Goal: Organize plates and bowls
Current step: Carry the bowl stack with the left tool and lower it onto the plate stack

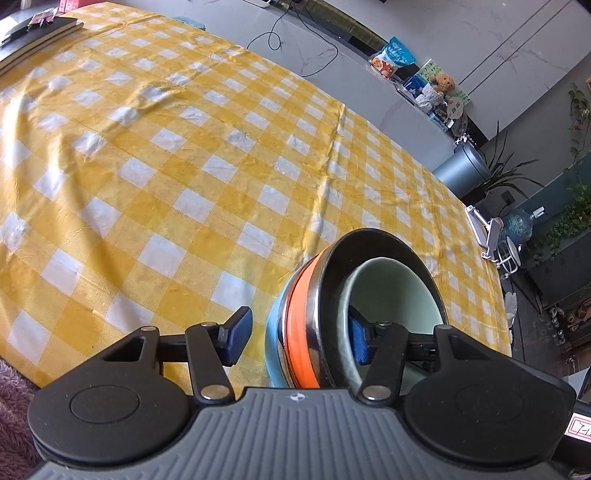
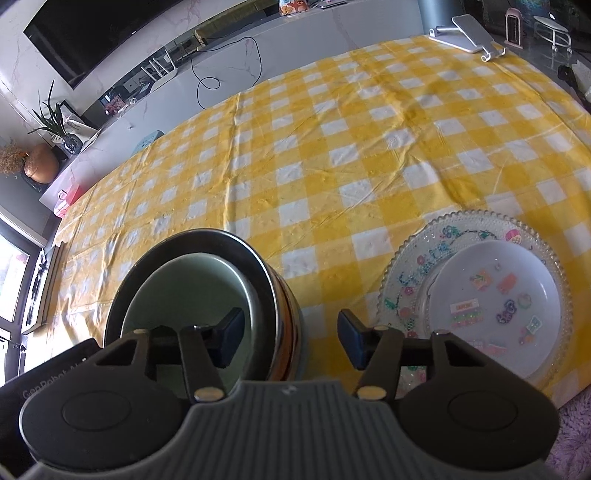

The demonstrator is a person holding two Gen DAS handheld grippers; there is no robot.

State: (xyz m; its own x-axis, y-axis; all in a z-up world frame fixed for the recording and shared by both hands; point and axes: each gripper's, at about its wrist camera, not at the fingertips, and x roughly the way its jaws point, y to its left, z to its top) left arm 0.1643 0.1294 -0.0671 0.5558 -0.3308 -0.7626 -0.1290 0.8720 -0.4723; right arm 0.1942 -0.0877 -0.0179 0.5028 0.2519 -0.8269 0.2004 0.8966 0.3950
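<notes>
Nearest on my left wrist view: left gripper [image 1: 300,339], fingers spread wide. One blue pad sits outside the bowl stack, the other [image 1: 357,341] inside it, so the stack's near wall stands between them. I cannot tell whether either pad touches the wall.

Nearest on my right wrist view: right gripper [image 2: 291,341], fingers likewise wide apart, straddling the opposite wall of the same stack. Its left pad [image 2: 231,341] is inside the bowls, its right pad outside over the cloth. Contact not discernible.

Item: bowl stack [image 1: 314,325], on the near part of the bench, nested. From the inside out:
- pale green bowl [image 2: 192,295], innermost;
- steel bowl with orange band [image 1: 303,332], dark rim;
- light blue bowl [image 1: 272,339], outermost, only a sliver showing.

Item: plates, to the right of the stack, near but apart from it.
- clear glass plate [image 2: 410,269], beaded rim, coloured stickers;
- white plate [image 2: 495,306] lying on it, off-centre toward the near right, also with stickers.

Item: bench [image 1: 184,166], covered in yellow-and-white check cloth, creased.

Far edge of bench: silver phone stand [image 2: 465,35]; dark notebook [image 1: 40,29] at the far left corner.

Beyond the bench: grey counter with black cable [image 2: 221,70], wall-mounted television [image 2: 110,33], potted plant [image 2: 50,118], teddy bear [image 1: 443,83].
</notes>
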